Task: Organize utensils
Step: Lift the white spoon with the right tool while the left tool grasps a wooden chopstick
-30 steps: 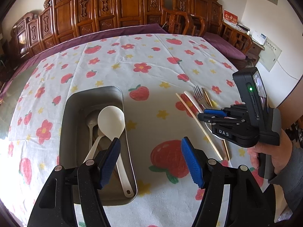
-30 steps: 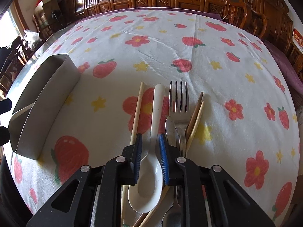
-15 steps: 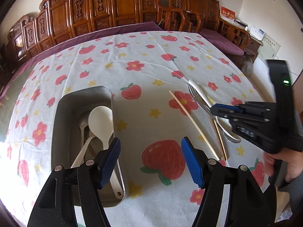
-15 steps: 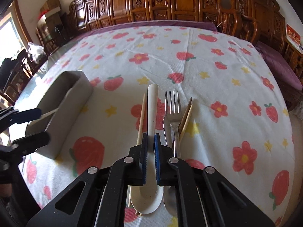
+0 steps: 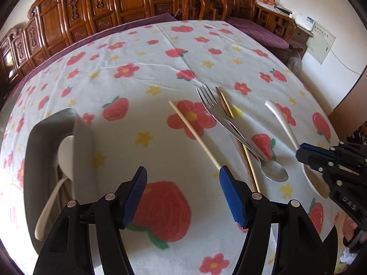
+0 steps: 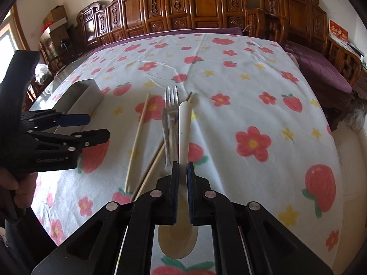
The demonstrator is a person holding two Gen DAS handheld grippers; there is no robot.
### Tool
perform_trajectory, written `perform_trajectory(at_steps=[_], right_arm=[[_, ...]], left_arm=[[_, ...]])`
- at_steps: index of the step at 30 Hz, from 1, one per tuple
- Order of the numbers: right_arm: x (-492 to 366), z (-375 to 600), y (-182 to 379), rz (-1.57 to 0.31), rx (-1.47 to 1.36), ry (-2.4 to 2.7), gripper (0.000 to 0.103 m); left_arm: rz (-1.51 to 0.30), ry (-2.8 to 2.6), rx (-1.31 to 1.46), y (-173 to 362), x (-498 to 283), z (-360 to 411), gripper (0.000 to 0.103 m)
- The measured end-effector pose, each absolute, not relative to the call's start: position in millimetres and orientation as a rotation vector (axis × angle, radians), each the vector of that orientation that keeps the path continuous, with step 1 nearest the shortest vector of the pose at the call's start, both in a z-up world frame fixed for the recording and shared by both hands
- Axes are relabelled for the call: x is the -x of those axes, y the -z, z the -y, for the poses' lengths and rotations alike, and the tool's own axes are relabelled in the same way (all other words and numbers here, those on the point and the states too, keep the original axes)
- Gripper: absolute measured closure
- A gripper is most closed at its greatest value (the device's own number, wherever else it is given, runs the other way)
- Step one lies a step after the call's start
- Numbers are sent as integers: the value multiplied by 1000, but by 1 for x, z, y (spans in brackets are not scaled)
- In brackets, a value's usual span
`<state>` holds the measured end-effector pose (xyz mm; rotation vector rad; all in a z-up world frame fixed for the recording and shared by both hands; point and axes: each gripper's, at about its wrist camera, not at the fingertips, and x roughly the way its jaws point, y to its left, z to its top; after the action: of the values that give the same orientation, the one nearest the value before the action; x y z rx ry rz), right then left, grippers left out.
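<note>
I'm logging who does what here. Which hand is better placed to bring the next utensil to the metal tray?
Right. The right gripper is shut on the white spoon, lifted off the cloth. The left gripper is open, holds nothing, and hangs between the metal tray and the loose chopstick.

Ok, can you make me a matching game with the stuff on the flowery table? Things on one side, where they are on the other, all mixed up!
Things:
1. white spoon
2. metal fork
3. other white spoon
4. single pale chopstick

Places:
A. inside the metal tray
B. lying alone on the cloth, left of the fork
C. gripped by its handle in the right tool
D. on the cloth, lying over a metal spoon

Pairs: 1-C, 2-D, 3-A, 4-B
</note>
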<state>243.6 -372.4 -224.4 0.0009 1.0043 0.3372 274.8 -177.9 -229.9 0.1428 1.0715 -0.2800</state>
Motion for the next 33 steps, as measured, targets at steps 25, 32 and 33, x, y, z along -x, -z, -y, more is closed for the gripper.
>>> perform_trajectory(at_steps=[25, 32, 33], right_arm=[[-228, 385, 221, -982, -40, -351, 95], [-224, 367, 209, -972, -19, -365, 95], [-223, 363, 207, -970, -17, -368, 95]], left_arm=[[-1175, 249, -181, 261, -286, 196, 99], [-1138, 265, -147, 238, -273, 173, 99], [-1127, 269, -143, 233, -271, 170, 99]])
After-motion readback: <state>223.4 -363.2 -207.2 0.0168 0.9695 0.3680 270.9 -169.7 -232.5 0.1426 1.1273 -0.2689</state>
